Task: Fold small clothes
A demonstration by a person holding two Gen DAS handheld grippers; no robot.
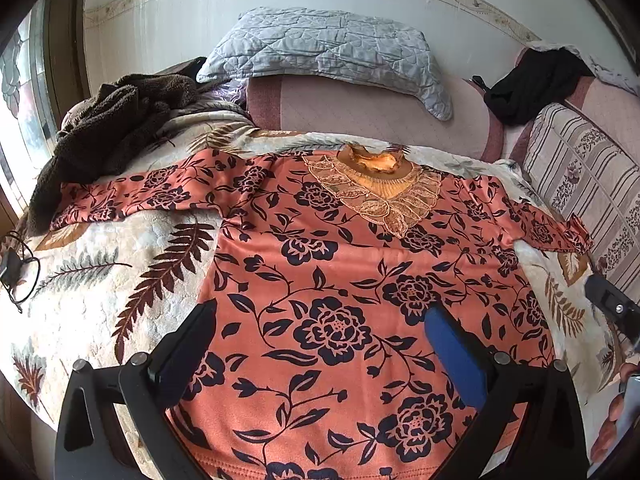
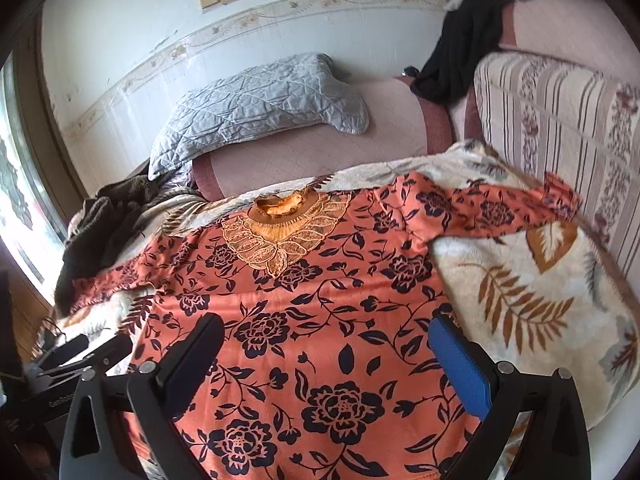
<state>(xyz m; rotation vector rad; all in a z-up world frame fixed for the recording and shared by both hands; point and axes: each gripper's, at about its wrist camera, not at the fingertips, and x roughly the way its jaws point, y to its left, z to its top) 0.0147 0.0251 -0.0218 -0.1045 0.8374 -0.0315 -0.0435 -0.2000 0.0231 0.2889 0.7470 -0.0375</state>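
An orange long-sleeved top with dark flower print and a lace collar (image 1: 352, 264) lies flat, face up, on a leaf-patterned blanket (image 1: 96, 280), both sleeves spread out to the sides. It also shows in the right wrist view (image 2: 320, 312). My left gripper (image 1: 320, 316) hovers open above the lower body of the top, jaws wide apart and empty. My right gripper (image 2: 328, 328) is open too, above the lower right part of the top, holding nothing. The right gripper's tip shows at the right edge of the left wrist view (image 1: 612, 304).
A brown fleece garment (image 1: 108, 132) lies heaped at the blanket's far left. A grey quilted pillow (image 1: 332, 52) rests on a pink cushion (image 1: 360, 112) behind the top. A black garment (image 1: 532, 80) and a striped cushion (image 1: 584, 172) are at the right. A black cable (image 1: 18, 272) lies at the left edge.
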